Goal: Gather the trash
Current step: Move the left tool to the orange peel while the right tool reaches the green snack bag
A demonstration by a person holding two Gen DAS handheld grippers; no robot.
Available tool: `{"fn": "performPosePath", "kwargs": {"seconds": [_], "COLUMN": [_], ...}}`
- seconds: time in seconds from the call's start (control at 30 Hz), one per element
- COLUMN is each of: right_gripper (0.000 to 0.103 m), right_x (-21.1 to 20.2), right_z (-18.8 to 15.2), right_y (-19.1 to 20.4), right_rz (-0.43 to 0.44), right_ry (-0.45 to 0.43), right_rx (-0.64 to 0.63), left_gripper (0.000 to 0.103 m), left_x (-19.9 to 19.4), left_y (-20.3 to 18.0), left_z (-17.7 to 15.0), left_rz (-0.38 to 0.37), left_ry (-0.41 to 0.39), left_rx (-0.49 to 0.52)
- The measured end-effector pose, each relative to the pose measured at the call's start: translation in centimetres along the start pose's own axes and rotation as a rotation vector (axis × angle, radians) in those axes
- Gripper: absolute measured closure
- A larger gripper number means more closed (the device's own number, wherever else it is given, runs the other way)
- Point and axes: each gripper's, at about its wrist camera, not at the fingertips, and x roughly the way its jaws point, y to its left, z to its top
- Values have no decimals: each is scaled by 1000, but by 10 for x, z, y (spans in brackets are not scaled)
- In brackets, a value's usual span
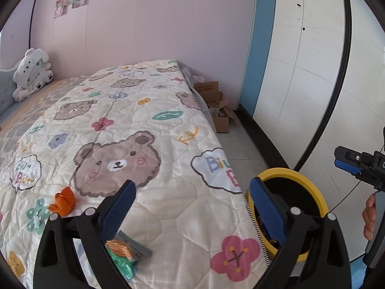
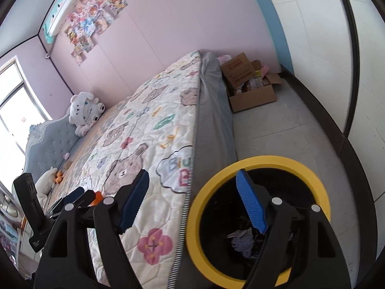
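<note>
Green-orange wrapper (image 1: pixel 125 252) lying on bed (image 1: pixel 168 207), near edge, under left hand-held gripper (image 1: pixel 192 207). Looking light, crinkly, slippery; pinching flat edge seems best. Both hand-held grippers gaping wide, holding nothing. Right hand-held gripper (image 2: pixel 195 200) hanging over yellow bin (image 2: pixel 192 219).

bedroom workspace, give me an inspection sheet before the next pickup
surface: quilted bear-print bedspread on the bed, flat.
job's things: crumpled orange wrapper and green-and-orange snack packet lie on the bedspread; yellow-rimmed black bin stands on the floor beside the bed, with crumpled paper inside.
clutter: white plush bear at the headboard; open cardboard boxes on the floor by the wall.
grippers: left gripper open, empty, over the bed edge; right gripper open, empty, above the bin.
cables: nothing seen.
surroundings: pink wall with posters, window.
</note>
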Motion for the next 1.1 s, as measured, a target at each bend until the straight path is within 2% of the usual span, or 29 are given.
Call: {"fn": "performPosePath", "kwargs": {"seconds": [0.27,0.63,0.87,1.1], "right_gripper": [26,26,25,20], "right_x": [23,79,117,151], "right_z": [-13,-52,-81,-112], "right_y": [64,146,189,217], "right_rz": [64,154,200,200], "right_ry": [49,172,257,316], "right_rx": [-95,-234,-308,-379], "left_gripper": [10,10,10,10], "left_x": [-13,-11,5,31], "left_y": [63,144,183,212], "left_z": [-3,-15,-30,-45], "left_rz": [103,231,277,300], "left_ry": [-17,10,51,103], "left_rx": [-55,-130,-174,-207]}}
